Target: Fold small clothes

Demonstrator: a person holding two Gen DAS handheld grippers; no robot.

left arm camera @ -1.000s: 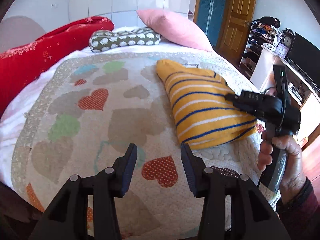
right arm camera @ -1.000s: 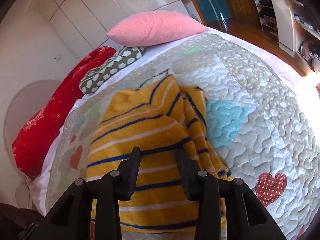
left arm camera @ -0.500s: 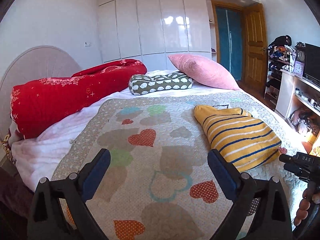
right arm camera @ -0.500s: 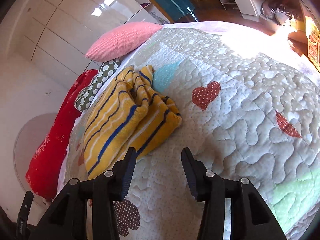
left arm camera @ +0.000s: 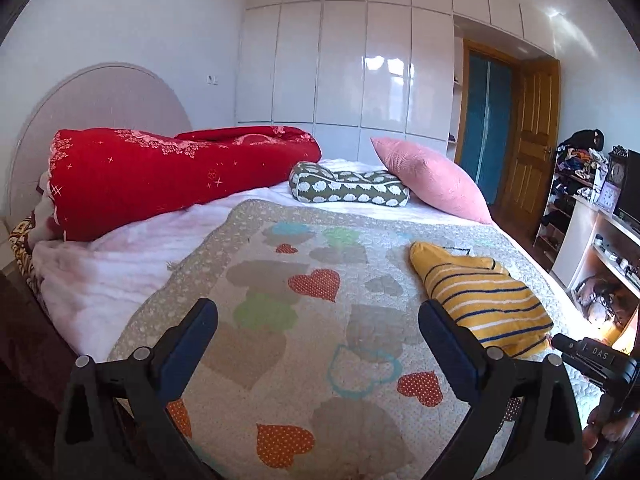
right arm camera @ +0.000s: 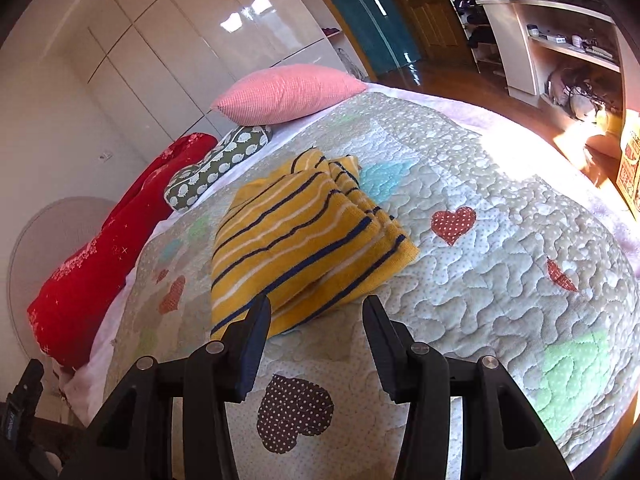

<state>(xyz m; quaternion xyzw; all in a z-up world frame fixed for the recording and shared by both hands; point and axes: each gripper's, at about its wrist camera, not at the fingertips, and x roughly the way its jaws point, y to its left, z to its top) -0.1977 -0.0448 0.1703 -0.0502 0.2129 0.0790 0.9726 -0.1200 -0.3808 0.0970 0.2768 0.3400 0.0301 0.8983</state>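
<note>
A yellow garment with blue and white stripes (right arm camera: 304,240) lies folded on the heart-patterned quilt (right arm camera: 500,264); it also shows in the left wrist view (left arm camera: 480,300) at the right side of the bed. My right gripper (right arm camera: 316,320) is open and empty, raised just short of the garment's near edge. My left gripper (left arm camera: 318,328) is wide open and empty, raised above the middle of the quilt (left arm camera: 304,320), left of the garment. The right gripper's body (left arm camera: 592,360) shows at the lower right in the left wrist view.
A red blanket (left arm camera: 168,176), a green patterned bolster (left arm camera: 348,190) and a pink pillow (left arm camera: 432,180) lie at the head of the bed. A white desk with shelves (left arm camera: 592,248) and a wooden door (left arm camera: 528,140) stand to the right.
Both grippers have drawn back and up from the folded garment. The left gripper has opened wide and the right has opened a little more. The garment stays where it lay.
</note>
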